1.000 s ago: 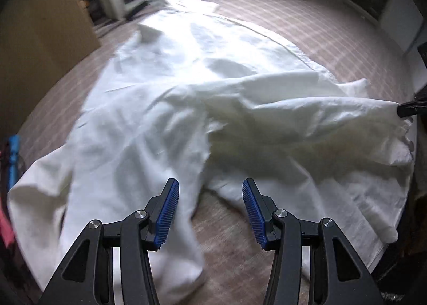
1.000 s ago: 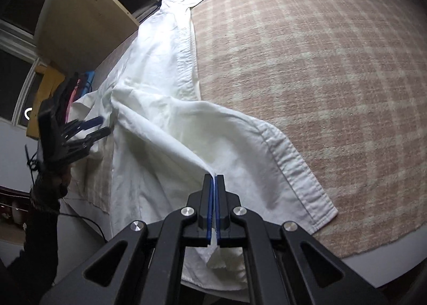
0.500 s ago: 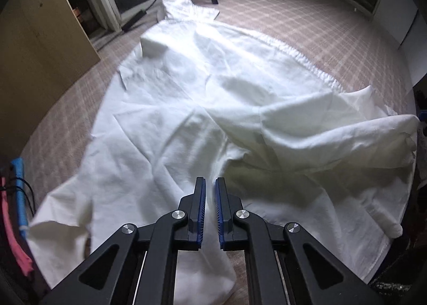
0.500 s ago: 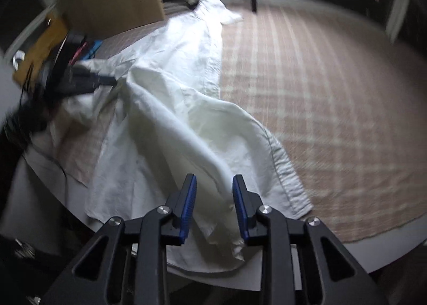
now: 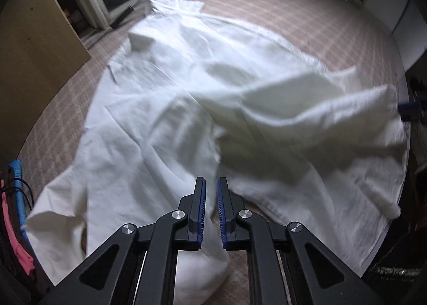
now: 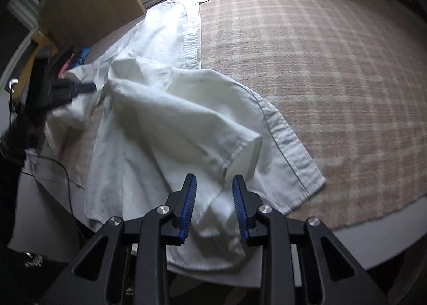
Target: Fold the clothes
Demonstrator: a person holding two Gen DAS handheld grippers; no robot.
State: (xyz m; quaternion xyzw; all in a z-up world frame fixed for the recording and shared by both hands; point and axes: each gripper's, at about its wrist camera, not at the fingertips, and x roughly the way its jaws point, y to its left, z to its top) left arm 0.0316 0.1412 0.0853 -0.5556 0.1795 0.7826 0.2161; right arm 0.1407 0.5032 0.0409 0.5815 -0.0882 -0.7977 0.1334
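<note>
A white button-up shirt [image 5: 165,107] lies rumpled on a table with a pink plaid cloth [image 5: 307,19], collar at the far end. My left gripper [image 5: 210,185] is shut on the shirt's near hem, with white fabric between the blue pads. In the right wrist view the same shirt [image 6: 165,107] has its short sleeve [image 6: 240,142] folded over the body. My right gripper [image 6: 214,185] is open above the near edge of the shirt, holding nothing. The left gripper [image 6: 80,88] shows at the left of that view.
The plaid cloth [image 6: 333,64] covers the table to the right of the shirt. A brown board [image 5: 34,46] stands at the far left. Blue and pink items [image 5: 16,185] hang at the left edge. The table's near edge [image 6: 360,227] runs under my right gripper.
My left gripper closed on the shirt's hem and stays shut on it. My right gripper let go of the fabric and opened wide; the sleeve dropped onto the shirt.
</note>
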